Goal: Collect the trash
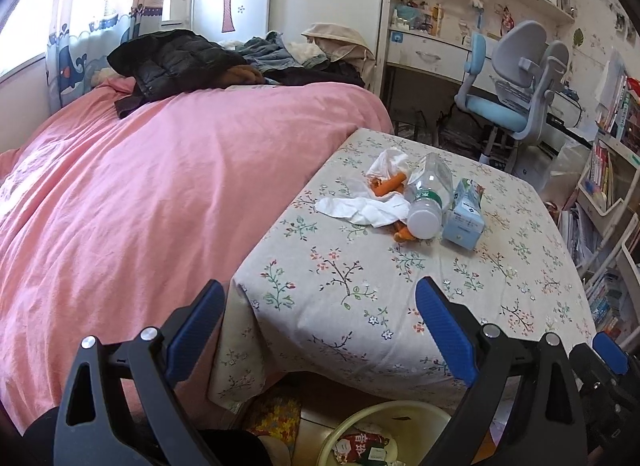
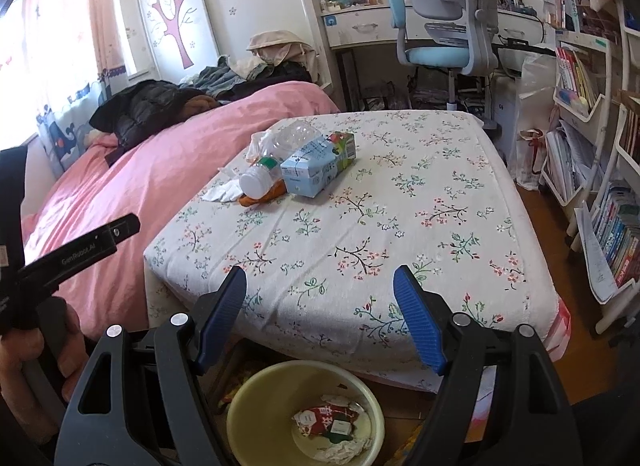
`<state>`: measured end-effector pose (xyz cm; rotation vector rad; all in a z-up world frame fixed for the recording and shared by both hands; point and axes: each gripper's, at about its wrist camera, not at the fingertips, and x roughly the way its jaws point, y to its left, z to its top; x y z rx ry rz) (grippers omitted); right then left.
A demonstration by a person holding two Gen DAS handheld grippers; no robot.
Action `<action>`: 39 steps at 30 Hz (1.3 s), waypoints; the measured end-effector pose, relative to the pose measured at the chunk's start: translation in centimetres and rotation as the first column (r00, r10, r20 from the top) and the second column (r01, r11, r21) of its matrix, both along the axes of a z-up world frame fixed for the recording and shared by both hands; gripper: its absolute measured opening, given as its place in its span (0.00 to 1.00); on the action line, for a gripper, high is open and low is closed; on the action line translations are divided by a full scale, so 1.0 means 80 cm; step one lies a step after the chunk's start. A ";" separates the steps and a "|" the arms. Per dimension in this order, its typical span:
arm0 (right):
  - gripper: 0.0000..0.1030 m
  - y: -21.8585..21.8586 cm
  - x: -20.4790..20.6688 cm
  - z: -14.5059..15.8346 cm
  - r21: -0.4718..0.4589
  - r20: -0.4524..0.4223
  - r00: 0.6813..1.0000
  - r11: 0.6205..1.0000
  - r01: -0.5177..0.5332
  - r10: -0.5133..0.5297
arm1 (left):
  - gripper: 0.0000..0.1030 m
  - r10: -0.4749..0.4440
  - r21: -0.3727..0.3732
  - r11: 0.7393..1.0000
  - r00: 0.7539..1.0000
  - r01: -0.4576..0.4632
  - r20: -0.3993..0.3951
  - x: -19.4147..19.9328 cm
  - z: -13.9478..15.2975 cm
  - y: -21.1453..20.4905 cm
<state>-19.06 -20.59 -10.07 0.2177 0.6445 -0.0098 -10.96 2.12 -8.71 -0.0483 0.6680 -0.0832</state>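
A cluttered bedroom: on the floral surface (image 2: pixel 400 201), well ahead of both empty, wide-open grippers (image 1: pixel 316 302) (image 2: pixel 320 290), lay a plastic bottle (image 2: pixel 272 161), carton (image 2: pixel 316 169) and tissues (image 1: pixel 368 209), heaped for binning; the bin (image 2: pixel 248 398) sat just below.
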 end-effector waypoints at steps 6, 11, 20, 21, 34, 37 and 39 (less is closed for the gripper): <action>0.74 -0.013 -0.006 0.023 0.008 0.047 0.999 1.000 0.009 -0.009 | 0.89 -0.059 0.011 0.998 0.998 0.058 0.013 0.021 0.022 -0.006; 0.78 -0.027 0.038 0.042 -0.026 0.048 0.999 1.000 -0.010 0.012 | 0.90 -0.133 0.077 0.988 0.991 0.133 -0.011 0.064 0.019 -0.020; 0.78 -0.047 0.145 0.048 -0.031 0.021 0.998 0.997 -0.064 0.065 | 0.90 -0.158 -0.002 0.987 0.975 0.160 -0.158 0.150 -0.004 -0.023; 0.78 -0.050 0.150 0.045 -0.012 0.016 0.998 0.998 -0.059 0.059 | 0.90 -0.159 0.003 0.987 0.972 0.162 -0.174 0.157 -0.008 -0.026; 0.78 -0.063 0.157 0.031 0.096 -0.018 0.998 0.994 -0.053 0.055 | 0.90 -0.182 0.009 0.981 0.938 0.193 -0.294 0.232 -0.059 -0.061; 0.78 -0.059 0.158 0.028 0.097 -0.027 0.998 0.994 -0.056 0.058 | 0.83 -0.188 0.044 0.976 0.934 0.211 -0.304 0.236 -0.068 -0.072; 0.78 -0.055 0.159 0.025 0.092 -0.034 0.997 0.994 -0.061 0.065 | 0.65 -0.212 0.011 0.974 0.923 0.227 -0.321 0.239 -0.071 -0.070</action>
